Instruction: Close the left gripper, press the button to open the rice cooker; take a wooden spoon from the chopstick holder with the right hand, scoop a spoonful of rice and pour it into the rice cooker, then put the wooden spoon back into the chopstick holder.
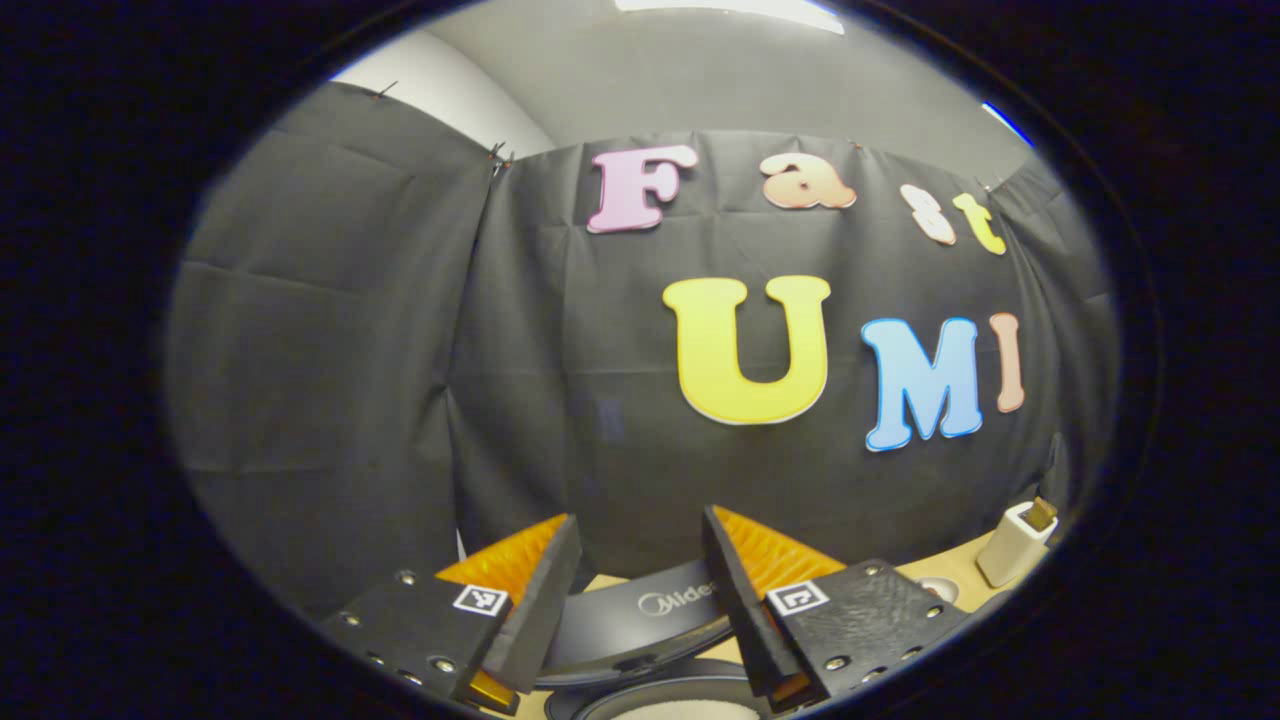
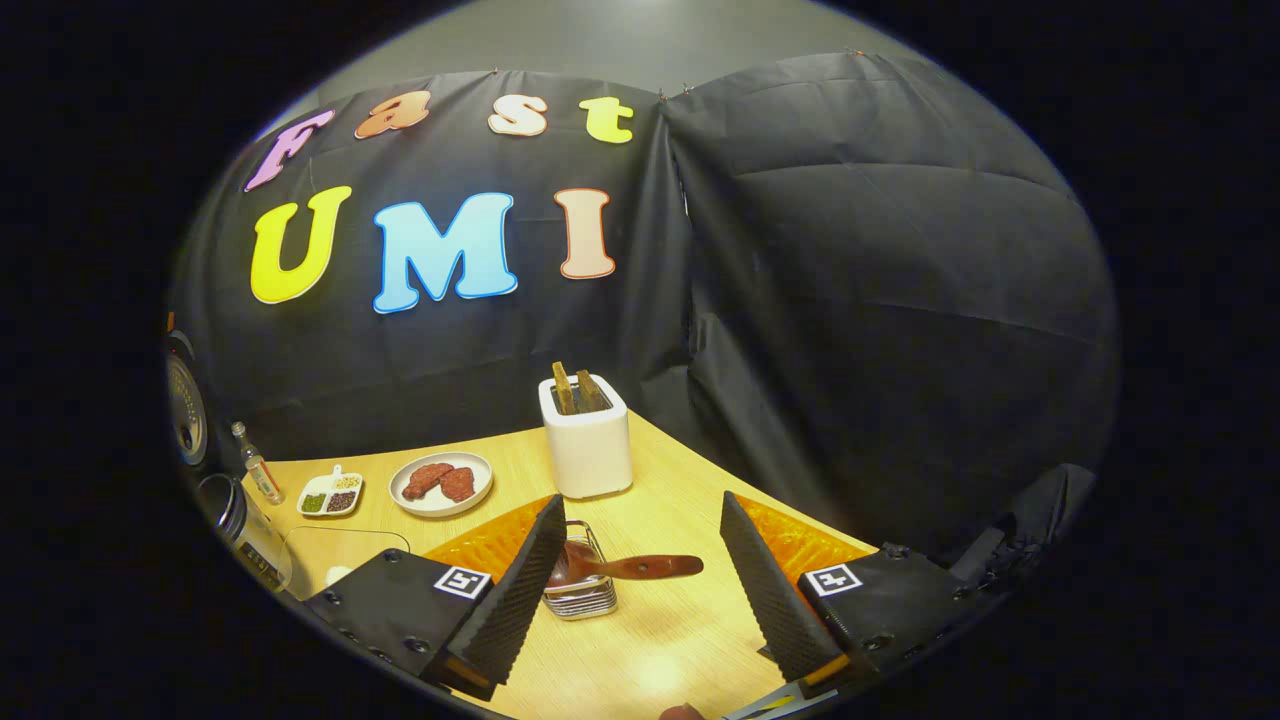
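A: How are the jaws of the left gripper (image 1: 640, 600) seen in the left gripper view?

B: They are spread wide at the bottom of the frame, and nothing is held or touched between them. In the gap, the dark raised lid of the rice cooker (image 1: 640, 620) is seen at lower centre, with the rim of the pot below it at the frame's bottom edge.

A: And the right gripper (image 2: 640, 590)?

B: Its jaws are likewise parted wide at the bottom of the right gripper view, and nothing is gripped. The light wooden tabletop (image 2: 660, 640) is seen between them.

A: Where is the dark brown wooden spoon (image 2: 625, 567) found?

B: It is laid across a small ribbed clear glass container (image 2: 580, 595), at lower centre, just beside the left-hand finger. Its long axis runs nearly level across the frame: the bowl is toward the left, over the container, and the handle points right.

A: What else is shown, by size?

B: A white rectangular chopstick holder (image 2: 587, 450) stands upright at centre, with two wooden handles rising from it. To its left a white round plate (image 2: 441, 483) carrying two reddish-brown pieces is seen, then a small white divided dish (image 2: 331, 494), then a small glass bottle (image 2: 256, 464).
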